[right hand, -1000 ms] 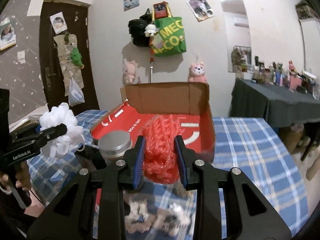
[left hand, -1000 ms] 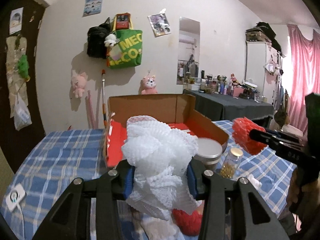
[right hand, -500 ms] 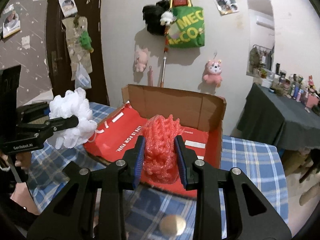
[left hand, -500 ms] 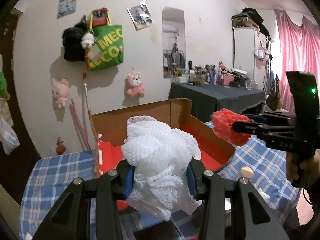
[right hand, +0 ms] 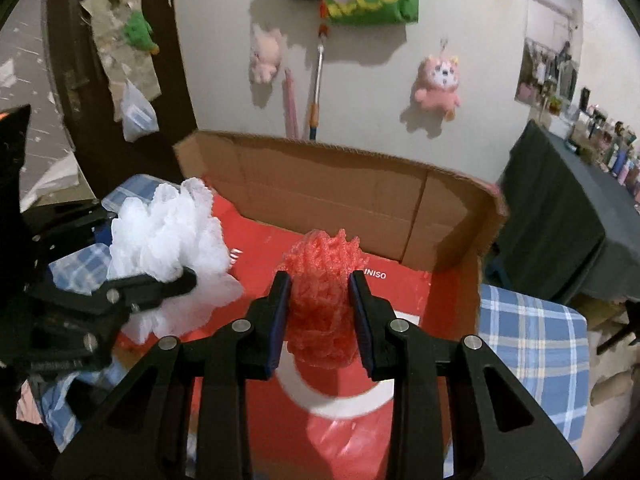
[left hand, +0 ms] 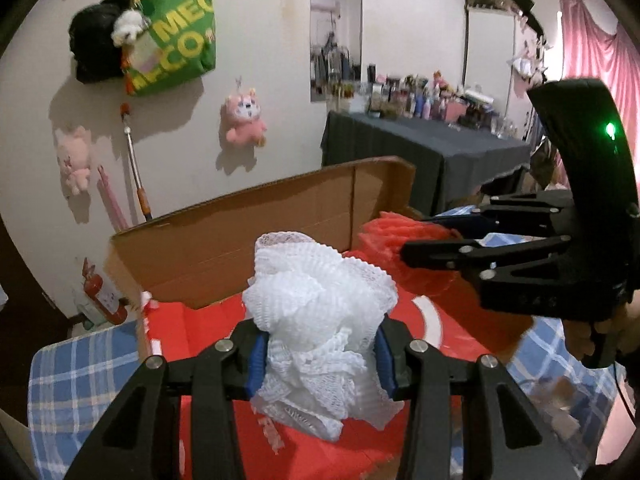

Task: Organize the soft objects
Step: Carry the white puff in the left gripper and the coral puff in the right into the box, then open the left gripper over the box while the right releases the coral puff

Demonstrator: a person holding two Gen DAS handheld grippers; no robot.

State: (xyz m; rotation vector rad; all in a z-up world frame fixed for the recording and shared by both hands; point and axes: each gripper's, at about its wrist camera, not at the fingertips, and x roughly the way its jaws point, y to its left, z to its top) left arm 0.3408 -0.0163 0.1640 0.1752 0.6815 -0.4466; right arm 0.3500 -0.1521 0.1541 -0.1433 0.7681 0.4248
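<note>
Right now your left tongs [left hand: 320,354] are clenched on the white mesh bath pouf [left hand: 316,316], its frills bulging above and below the blue pads [left hand: 256,360] on either side. Your right tongs [right hand: 320,320] are gripping the red mesh pouf [right hand: 320,300], squeezed between their blue pads [right hand: 280,320].

Both poufs hang over the open cardboard box [right hand: 332,200], whose red printed floor [left hand: 208,332] lies just below and ahead of each pair of tongs. The tall brown back wall of the box stands beyond both sets of fingertips.

From your left tongs, the right tongs [left hand: 404,254] reach in from the right side with the red pouf [left hand: 384,236] at their tips, near the white one but apart from it. From your right tongs, the left tongs [right hand: 188,280] come in from the left, the white pouf [right hand: 168,236] carried just beside the red one.

The blue plaid cloth [right hand: 536,344] of the surface under the box shows to either side of it. Pink plush toys [right hand: 438,86] and a green tote bag [left hand: 172,40] hang on the wall past the box.
</note>
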